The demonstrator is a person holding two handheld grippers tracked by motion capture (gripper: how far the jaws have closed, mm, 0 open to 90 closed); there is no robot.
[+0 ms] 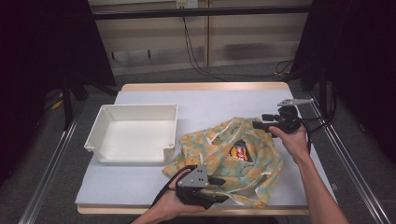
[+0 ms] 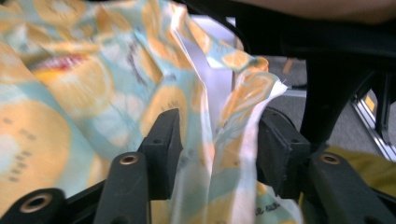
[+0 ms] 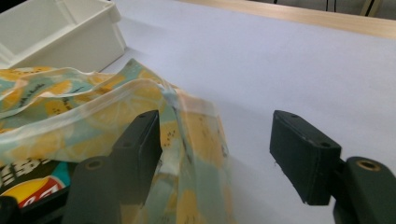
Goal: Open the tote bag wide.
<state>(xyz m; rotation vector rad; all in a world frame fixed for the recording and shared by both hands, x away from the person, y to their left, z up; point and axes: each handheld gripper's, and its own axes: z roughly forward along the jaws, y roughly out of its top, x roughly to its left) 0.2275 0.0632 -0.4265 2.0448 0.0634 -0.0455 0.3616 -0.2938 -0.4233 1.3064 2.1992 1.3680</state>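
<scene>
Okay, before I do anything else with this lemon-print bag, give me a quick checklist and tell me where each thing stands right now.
1. Left gripper has bag fabric between its fingers: ok, a fold runs through the gap, though the fingers are not closed on it.
2. Right gripper holds the bag: not ok, open, the edge lies against just one finger.
3. Bag mouth open: ok, the snack packet shows inside.
4. Packet fully inside the bag: cannot tell, fabric hides most of it.
5. White bin ready to receive: ok, upright, beside the bag.
</scene>
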